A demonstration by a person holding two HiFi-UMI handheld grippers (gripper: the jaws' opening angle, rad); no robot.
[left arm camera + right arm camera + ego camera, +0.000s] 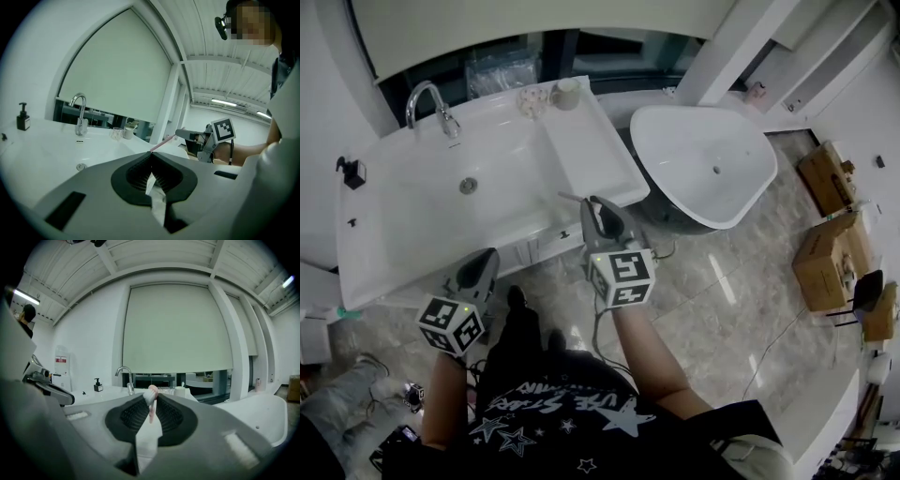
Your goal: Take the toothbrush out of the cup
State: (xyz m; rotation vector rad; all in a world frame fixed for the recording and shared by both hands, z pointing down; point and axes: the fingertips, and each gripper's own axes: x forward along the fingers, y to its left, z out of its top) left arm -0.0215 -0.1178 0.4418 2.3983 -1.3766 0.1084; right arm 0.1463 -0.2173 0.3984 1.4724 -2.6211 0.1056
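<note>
My right gripper [598, 211] is shut on a pink toothbrush [572, 198] over the front edge of the white counter [591, 155]. The brush sticks out to the left of the jaws. In the right gripper view its pink head with white bristles [151, 397] pokes up between the pads. The left gripper view shows the pink handle [164, 142] slanting down from that gripper. A beige cup [566, 93] and a clear glass [531, 101] stand at the counter's back, far from both grippers. My left gripper [480, 267] hangs low in front of the basin, shut with nothing in it.
A chrome faucet [427, 98] rises behind the basin [467, 185], and a black soap dispenser [353, 172] sits at its left. A white freestanding bathtub [703, 159] stands to the right. Cardboard boxes [830, 248] lie on the tiled floor further right.
</note>
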